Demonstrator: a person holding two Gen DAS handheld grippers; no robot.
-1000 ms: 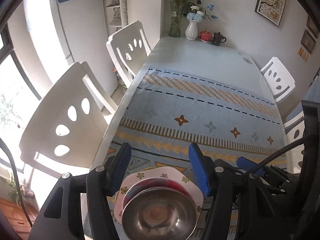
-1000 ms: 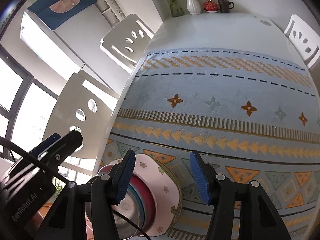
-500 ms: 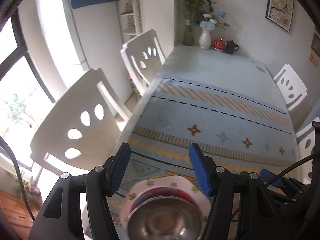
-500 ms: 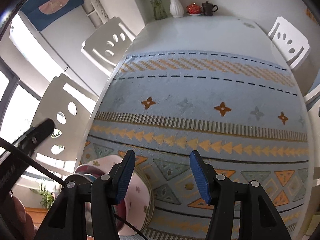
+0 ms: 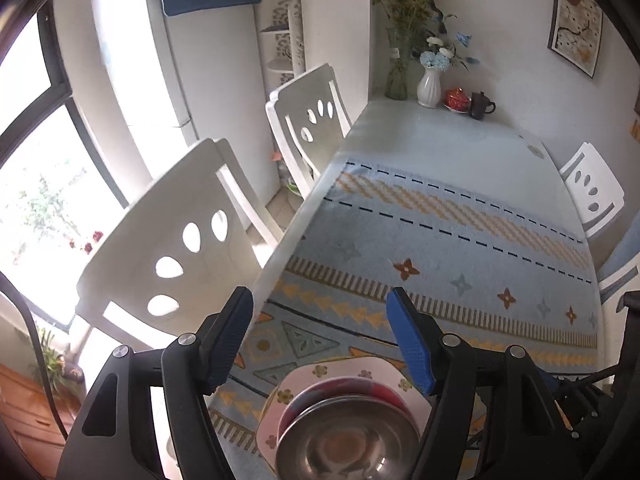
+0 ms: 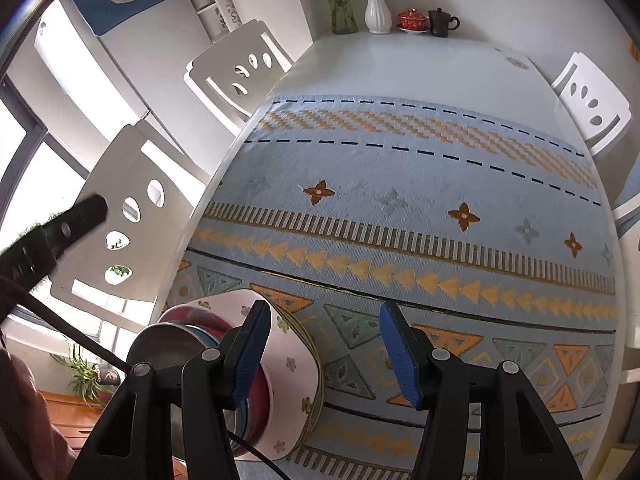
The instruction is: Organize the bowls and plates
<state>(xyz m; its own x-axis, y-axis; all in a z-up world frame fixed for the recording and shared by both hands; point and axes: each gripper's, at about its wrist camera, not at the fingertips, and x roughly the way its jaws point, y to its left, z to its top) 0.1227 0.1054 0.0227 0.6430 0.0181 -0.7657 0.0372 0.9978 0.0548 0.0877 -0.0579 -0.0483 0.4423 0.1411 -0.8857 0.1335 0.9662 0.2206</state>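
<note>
- Steel gleams at the top of the stack: a metal bowl (image 5: 344, 436) sits nested in a red bowl (image 5: 380, 390), with a blue rim just showing under that in the right wrist view, all on a pink plate (image 5: 320, 372) with small flower prints and rounded corners
- Stack stands at the near left corner of the tabletop (image 5: 440, 148), on the patterned blue and orange cloth (image 5: 460, 248); in the left wrist view it lies at 6 o'clock, in the right wrist view at about 8 o'clock
- Nesting smaller into larger keeps the pile steady and compact, which I judge is why it is built this way; the task looks close to done
- Left hand-held gripper (image 5: 320, 334) hangs above the stack with nothing between its blue pads (image 5: 412, 344); its jaws have just been opening and stand wide, clear of the bowls
- Right hand-held gripper (image 6: 322, 350) is held beside the stack, toward 3 o'clock of it, jaws moderately apart and empty, seemingly kept out of the way
- Vase of flowers (image 6: 378, 8), a red lidded cup (image 6: 412, 20) and a dark teapot (image 6: 440, 22) stand well apart at the far end, at 12 o'clock
</note>
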